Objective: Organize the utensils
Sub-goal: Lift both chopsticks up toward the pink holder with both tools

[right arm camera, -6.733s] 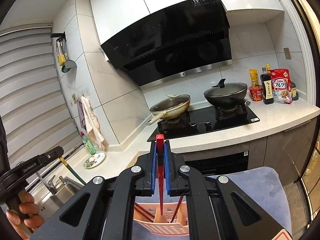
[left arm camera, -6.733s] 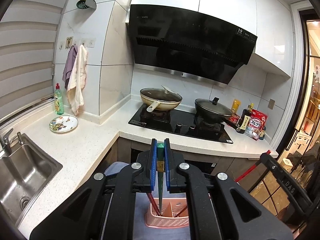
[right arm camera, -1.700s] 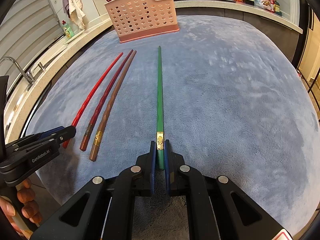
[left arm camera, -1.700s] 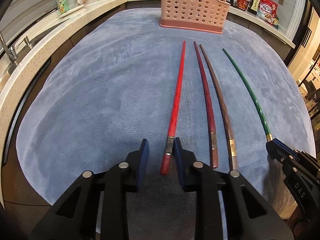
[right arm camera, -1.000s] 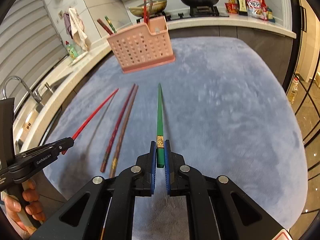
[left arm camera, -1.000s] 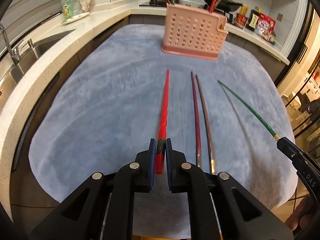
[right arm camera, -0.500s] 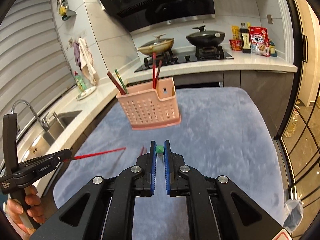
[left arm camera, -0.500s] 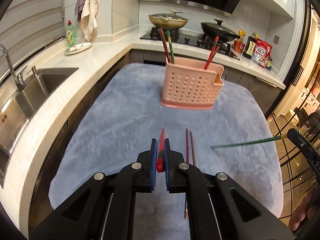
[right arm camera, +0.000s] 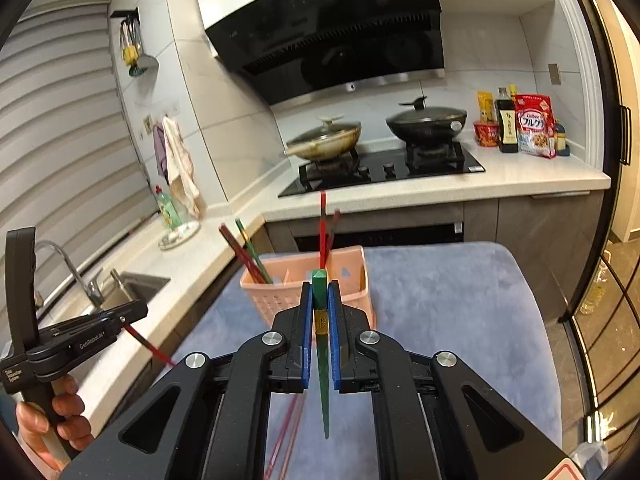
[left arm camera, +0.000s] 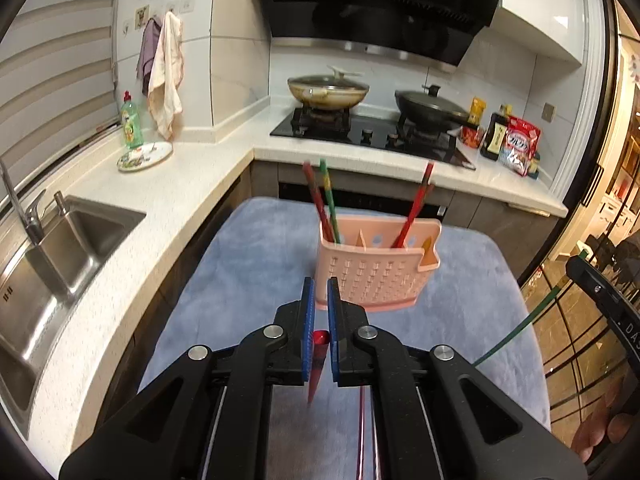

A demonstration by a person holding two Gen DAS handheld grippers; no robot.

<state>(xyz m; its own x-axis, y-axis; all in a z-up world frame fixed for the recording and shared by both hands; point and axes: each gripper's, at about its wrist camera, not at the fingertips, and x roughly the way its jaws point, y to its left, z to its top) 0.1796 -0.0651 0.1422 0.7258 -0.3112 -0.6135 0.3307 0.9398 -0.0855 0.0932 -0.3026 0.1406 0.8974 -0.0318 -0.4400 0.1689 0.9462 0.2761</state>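
My left tongs (left arm camera: 319, 312) are pressed together on a red chopstick (left arm camera: 318, 360), gripped near its thick end with the thin end hanging down over the blue mat (left arm camera: 248, 264). My right tongs (right arm camera: 319, 312) pinch a green chopstick (right arm camera: 322, 360) in the same way, with the thick end standing up between the blue pads (right arm camera: 307, 336) and the tip pointing down. Both sticks are lifted off the mat. In the right view I also see the left tongs from the side, with the red stick coming out of them at a slant.

Ahead of both tongs, on the mat, stands the pink basket (left arm camera: 376, 276) with holes in its walls and dividers inside. I judge that the work is about half done. I count four chopsticks already standing in the basket: a dark red one (left arm camera: 316, 204) and a green one (left arm camera: 329, 200) in the left compartment, and a red one (left arm camera: 416, 208) with a darker one close beside it in the right part. Two more are in my tongs, one in each. Two dark sticks (right arm camera: 288, 440) lie on the mat under the tongs, side by side, only partly visible. So four are stored, two are on the way, and two are left to pick up, as far as I can see.

I think the held green stick belongs with the green one on the left, and the red one with its pair on the right.
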